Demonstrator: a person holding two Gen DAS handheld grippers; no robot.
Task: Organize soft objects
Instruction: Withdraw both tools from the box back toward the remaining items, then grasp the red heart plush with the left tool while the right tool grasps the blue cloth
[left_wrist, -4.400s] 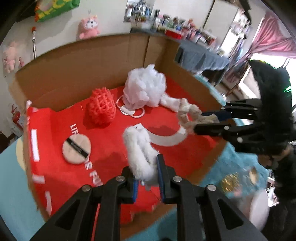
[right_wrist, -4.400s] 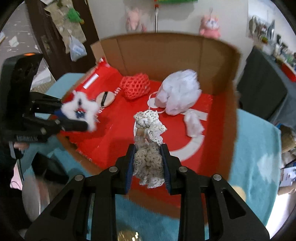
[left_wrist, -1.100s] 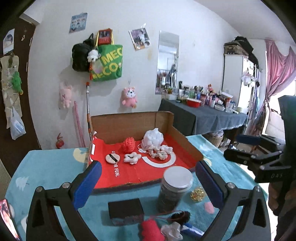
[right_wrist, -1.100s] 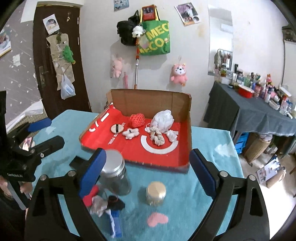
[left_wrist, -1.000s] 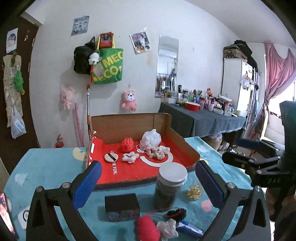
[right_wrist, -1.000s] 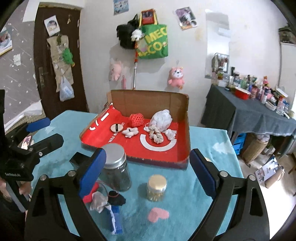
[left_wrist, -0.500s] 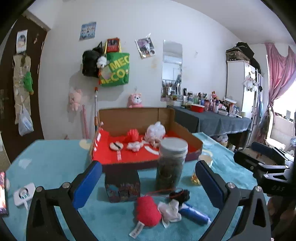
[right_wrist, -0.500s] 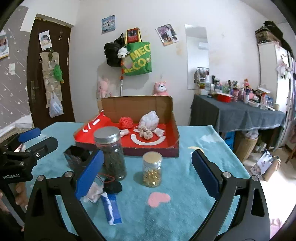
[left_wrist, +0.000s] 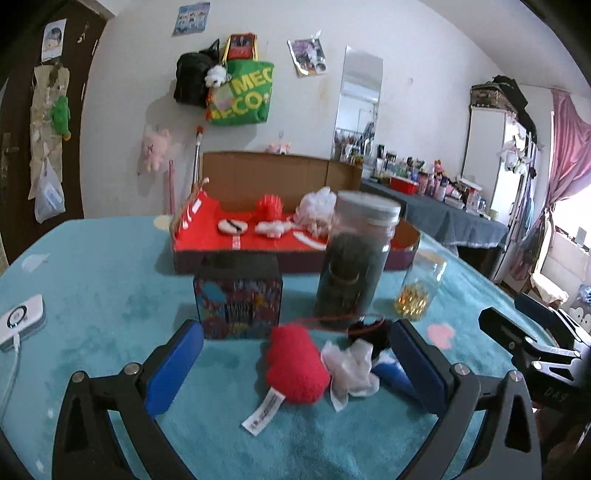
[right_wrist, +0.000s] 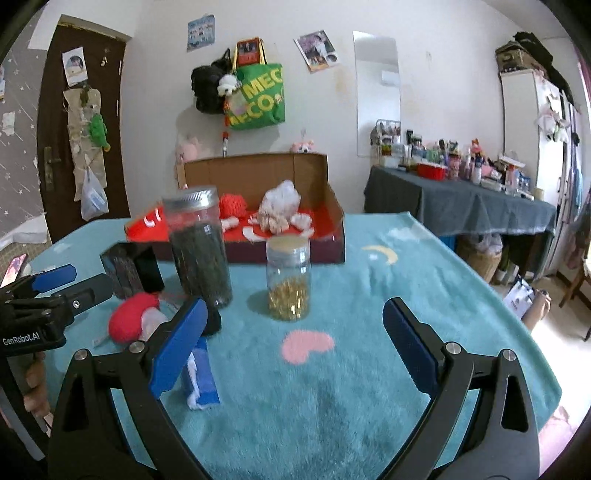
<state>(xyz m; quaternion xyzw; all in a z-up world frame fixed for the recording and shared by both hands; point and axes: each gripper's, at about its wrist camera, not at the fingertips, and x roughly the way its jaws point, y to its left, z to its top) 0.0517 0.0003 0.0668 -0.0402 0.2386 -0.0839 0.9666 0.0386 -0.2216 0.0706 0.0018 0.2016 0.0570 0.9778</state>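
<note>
Left hand-held gripper (left_wrist: 295, 354) stands wide and empty, low over the tabletop (left_wrist: 92, 280), with the red plush (left_wrist: 295, 363) lying between its blue pads, the white cloth scrap (left_wrist: 351, 365) touching it at 3 o'clock. The right hand-held gripper (right_wrist: 295, 343) is just as wide and holds nothing (only bare teal cover and a pink heart patch lie between its jaws), with the blue-and-white soft piece (right_wrist: 199, 380) at its 9 o'clock by the left pad. The likely step is picking these up for the red-lined cardboard box (left_wrist: 266, 177), well apart at 12 o'clock. Close the left pads on the plush's thick middle, not its tag (left_wrist: 262, 411), and lift clear of the dark jar (left_wrist: 354, 266) and patterned box (left_wrist: 238, 306) behind it.
</note>
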